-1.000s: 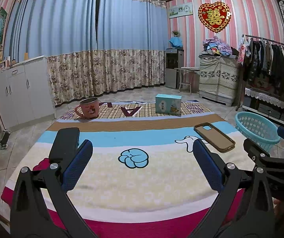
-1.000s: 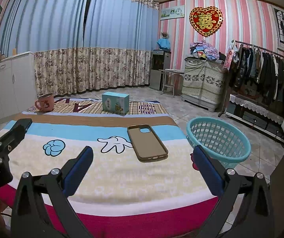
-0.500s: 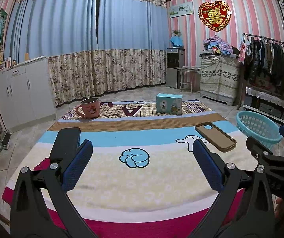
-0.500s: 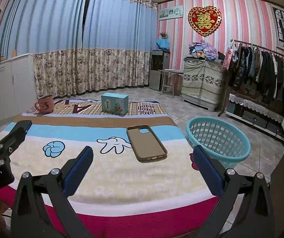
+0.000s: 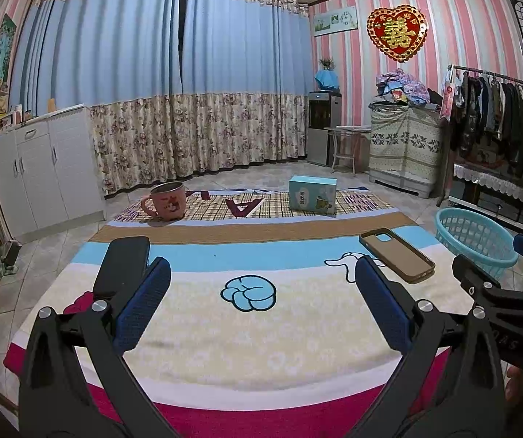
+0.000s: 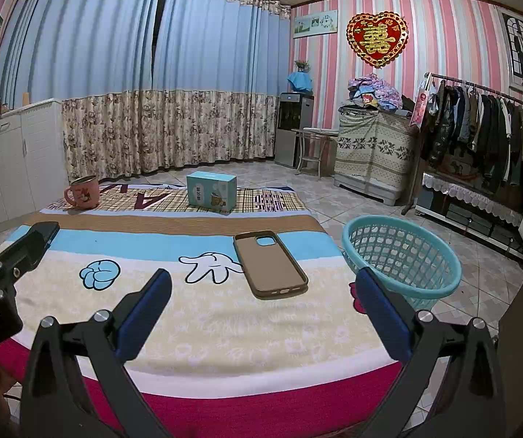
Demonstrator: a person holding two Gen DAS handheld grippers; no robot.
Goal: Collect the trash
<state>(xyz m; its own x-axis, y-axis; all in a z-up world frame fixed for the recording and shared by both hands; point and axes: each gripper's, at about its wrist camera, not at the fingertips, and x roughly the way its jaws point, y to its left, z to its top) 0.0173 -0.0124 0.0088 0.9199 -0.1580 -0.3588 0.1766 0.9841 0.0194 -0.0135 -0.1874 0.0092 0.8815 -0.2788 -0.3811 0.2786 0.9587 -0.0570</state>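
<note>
we hold the left tongs (image 5: pixel 261 306) and the right tongs (image 6: pixel 261 310) spread wide, gripping nothing, above the near edge of the blanket (image 6: pixel 225 328). on it lie a brown phone case (image 6: pixel 268 264), a teal box (image 6: pixel 211 191) and a pink mug (image 6: pixel 82 191) farther back. the teal basket (image 6: pixel 440 284) stands just beside the blanket's right edge.

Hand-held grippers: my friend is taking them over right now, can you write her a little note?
Left hand-held gripper: open, empty, above the near blanket edge.
Right hand-held gripper: open, empty, beside it.
On the blanket: brown phone case nearest the right one, blue box and pink mug at the far end.
Teal basket stands off the right edge and looks empty.
Done: nothing collected.
Left: everything.
</note>
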